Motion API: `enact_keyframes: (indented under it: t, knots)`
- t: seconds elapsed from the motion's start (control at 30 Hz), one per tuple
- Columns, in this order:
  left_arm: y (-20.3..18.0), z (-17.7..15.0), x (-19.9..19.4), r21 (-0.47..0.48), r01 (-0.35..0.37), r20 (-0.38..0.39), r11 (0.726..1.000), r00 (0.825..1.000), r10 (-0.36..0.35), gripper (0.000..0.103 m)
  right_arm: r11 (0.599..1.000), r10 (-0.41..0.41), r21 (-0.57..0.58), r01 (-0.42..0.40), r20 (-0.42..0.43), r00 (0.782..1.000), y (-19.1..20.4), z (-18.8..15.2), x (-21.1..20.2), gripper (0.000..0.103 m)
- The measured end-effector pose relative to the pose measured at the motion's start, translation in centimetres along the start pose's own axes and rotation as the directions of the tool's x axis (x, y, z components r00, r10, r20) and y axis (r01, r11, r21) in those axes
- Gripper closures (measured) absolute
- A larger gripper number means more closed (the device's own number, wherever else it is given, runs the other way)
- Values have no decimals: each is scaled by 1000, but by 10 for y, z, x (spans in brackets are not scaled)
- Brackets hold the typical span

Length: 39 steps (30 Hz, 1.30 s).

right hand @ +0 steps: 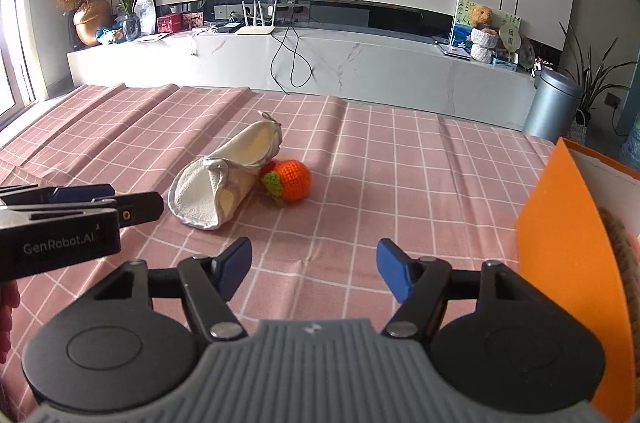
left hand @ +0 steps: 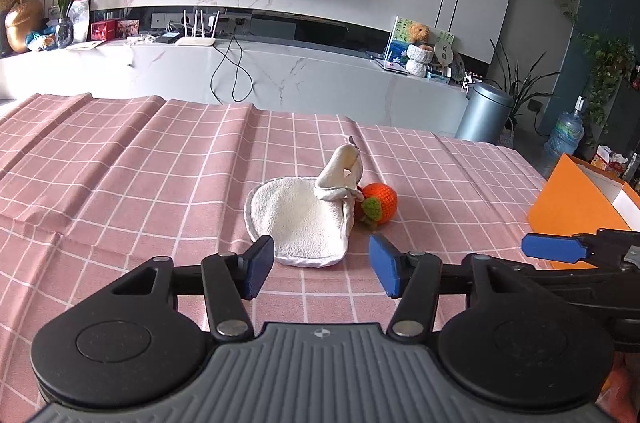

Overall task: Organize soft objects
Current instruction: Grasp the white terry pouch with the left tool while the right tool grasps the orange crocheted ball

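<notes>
Both pairs of tongs hang above a table covered with a pink checked cloth (left hand: 120, 183), and both stand spread with nothing between their blue pads.

In the left wrist view the left tongs (left hand: 322, 269) hover just short of a cream terry cloth (left hand: 298, 219). This cloth lies near the middle of the table, its flat rounded part toward the near edge and its far part folded up into a standing cone. The left pad sits at the near rim of the cloth; whether it touches cannot be told. Just beside the cloth, on its right and touching its folded edge, lies an orange crocheted fruit (left hand: 380, 203) with a green leaf cap that faces the near edge.

In the right wrist view the right tongs (right hand: 316, 269) are over bare tablecloth, nearer the front edge than the two soft things and apart from them. From here the cloth (right hand: 216, 191) reads as a loose roll lying at a slant, with the crocheted fruit (right hand: 290, 185) against its right side. The left tongs enter this view from the left edge as a dark bar with a printed label, close to the cloth's near end.

At the right edge of the table stands an orange box (right hand: 560, 255) with a white inside, its near wall upright. Something woven and brownish shows inside it, too cut off to identify.
</notes>
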<state>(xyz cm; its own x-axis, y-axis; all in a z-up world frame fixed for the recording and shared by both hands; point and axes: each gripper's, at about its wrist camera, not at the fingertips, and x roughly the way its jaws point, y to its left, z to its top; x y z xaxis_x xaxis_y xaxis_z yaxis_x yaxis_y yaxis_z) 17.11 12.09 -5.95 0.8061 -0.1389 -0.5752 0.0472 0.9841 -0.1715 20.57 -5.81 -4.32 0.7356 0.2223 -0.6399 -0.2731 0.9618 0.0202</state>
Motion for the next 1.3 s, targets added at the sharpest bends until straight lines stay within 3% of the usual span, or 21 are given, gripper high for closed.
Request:
enact_keyframes:
  t: [0.13, 0.3, 0.6, 0.7, 0.77, 0.9, 1.03, 1.13, 1.3]
  knots:
    - [-7, 13, 17, 25, 26, -22, 999, 999, -26, 38, 1000, -14, 3, 14, -14, 1000, 1, 10, 25, 50]
    - [-5, 26, 52, 65, 48, -69, 997, 997, -44, 38, 999, -34, 6, 34, -28, 999, -2, 17, 55, 50]
    - [-10, 14, 83, 106, 60, -98, 992, 994, -50, 41, 997, -54, 47, 55, -30, 998, -20, 23, 79, 50]
    - [-18, 10, 87, 163, 29, -83, 986, 996, -15, 50, 997, -26, 69, 27, -18, 1000, -20, 27, 82, 50]
    - [-20, 7, 90, 188, 7, -79, 982, 997, 8, 63, 998, -8, 55, 8, -10, 1000, -15, 32, 84, 50]
    - [-22, 6, 90, 216, 8, -72, 976, 997, 8, 78, 999, 21, 33, -20, -17, 1000, -7, 41, 94, 50]
    - [-16, 10, 87, 216, -49, -54, 975, 997, 62, 92, 999, 53, -1, -53, -22, 998, 4, 48, 106, 50]
    - [-6, 15, 86, 177, -81, -47, 981, 995, 90, 93, 996, 90, -1, -90, -40, 995, 8, 53, 118, 50]
    - [3, 17, 91, 141, -68, -63, 988, 995, 78, 91, 995, 100, 11, -99, -70, 993, 14, 58, 137, 50]
